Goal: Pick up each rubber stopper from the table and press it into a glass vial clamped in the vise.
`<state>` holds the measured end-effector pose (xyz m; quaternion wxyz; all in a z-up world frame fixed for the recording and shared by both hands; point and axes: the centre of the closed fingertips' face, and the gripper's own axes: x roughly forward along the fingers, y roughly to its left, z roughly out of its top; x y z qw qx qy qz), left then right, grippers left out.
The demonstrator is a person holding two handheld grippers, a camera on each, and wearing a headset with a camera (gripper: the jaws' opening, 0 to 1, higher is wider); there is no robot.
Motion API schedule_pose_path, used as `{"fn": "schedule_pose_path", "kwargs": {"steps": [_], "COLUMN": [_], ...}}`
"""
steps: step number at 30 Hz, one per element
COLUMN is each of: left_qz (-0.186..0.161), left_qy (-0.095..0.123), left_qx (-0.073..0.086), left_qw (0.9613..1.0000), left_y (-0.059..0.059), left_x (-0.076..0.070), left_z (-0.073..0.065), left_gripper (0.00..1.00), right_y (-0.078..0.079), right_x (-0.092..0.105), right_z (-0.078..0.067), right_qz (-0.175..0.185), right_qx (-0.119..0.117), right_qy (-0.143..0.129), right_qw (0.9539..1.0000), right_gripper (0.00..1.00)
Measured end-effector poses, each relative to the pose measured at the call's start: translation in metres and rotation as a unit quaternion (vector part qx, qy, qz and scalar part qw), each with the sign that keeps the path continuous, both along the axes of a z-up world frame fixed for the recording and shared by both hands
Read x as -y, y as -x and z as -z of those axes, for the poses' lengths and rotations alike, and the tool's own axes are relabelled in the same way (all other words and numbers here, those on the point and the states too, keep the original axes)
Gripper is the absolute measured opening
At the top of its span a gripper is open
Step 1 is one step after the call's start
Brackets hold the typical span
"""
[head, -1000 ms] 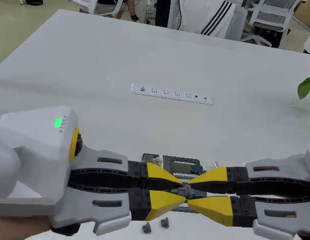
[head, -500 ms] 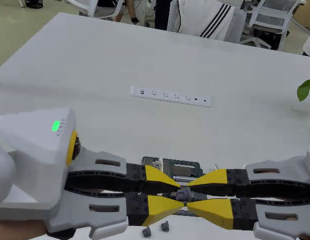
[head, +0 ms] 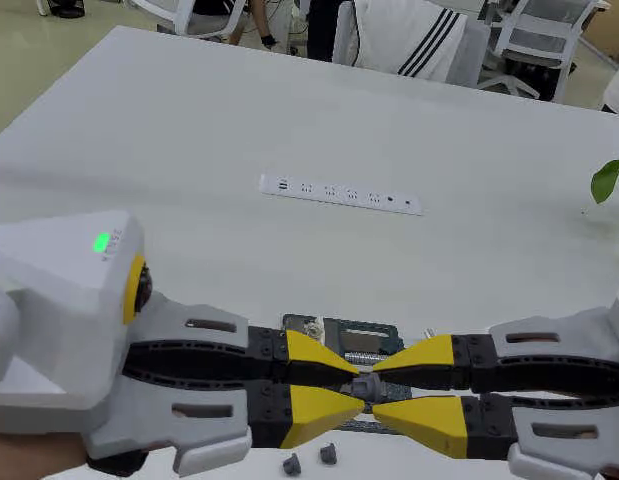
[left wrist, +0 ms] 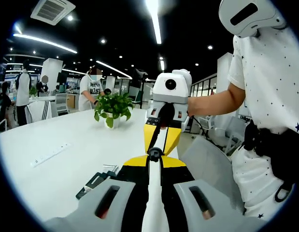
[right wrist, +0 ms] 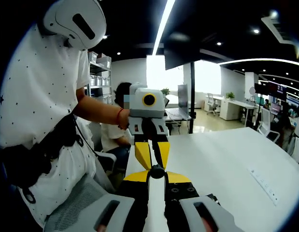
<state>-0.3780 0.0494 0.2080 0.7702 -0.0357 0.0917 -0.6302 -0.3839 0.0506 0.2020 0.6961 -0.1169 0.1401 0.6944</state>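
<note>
i see my left hand-held gripper (head: 351, 385) and my right hand-held gripper (head: 381, 388) meeting tip to tip, close to the near edge of the desk (head: 189, 150). between the tips is one small grey rubber stopper (head: 365, 386), up in the air and not on the desk. both sets of yellow jaws are pulled narrow, and both seem to pinch this same stopper from its two sides. my left gripper view and my right gripper view both show the little grey piece right at the jaw tips, with the other gripper facing it. the vise (head: 361, 334) sits on the desk just behind and under the tips. i cannot make out the glass vial in it, because the grippers cover much of it. two more stoppers (head: 311, 459) lie on the desk at the near edge, side by side, just in front of the vise. a white power strip (head: 339, 194) lies well apart, near the middle of the desk. i think i am passing or turning the stopper so that one gripper gets a good hold. next, one gripper should let go, and the other should bring the stopper down over the vial mouth, thin end down, and push softly and straight so the glass does not break.
</note>
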Motion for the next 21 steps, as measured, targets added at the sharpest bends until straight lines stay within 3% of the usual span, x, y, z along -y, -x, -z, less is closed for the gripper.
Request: {"fn": "schedule_pose_path", "kwargs": {"steps": [5, 21], "left_qz": [0.001, 0.001], "left_qy": [0.019, 0.021], "left_qx": [-0.016, -0.017], "left_qw": [0.9997, 0.9996], "left_y": [0.0, 0.002], "left_x": [-0.0027, -0.0036], "left_z": [-0.0053, -0.005], "left_gripper": [0.04, 0.04], "right_y": [0.0007, 0.0027], "right_x": [-0.0022, -0.0073], "right_z": [-0.0049, -0.0069], "right_qz": [-0.008, -0.012], "right_qx": [0.004, 0.011], "right_qy": [0.0, 0.007], "right_qw": [1.0, 0.9998], "right_gripper": [0.06, 0.06]}}
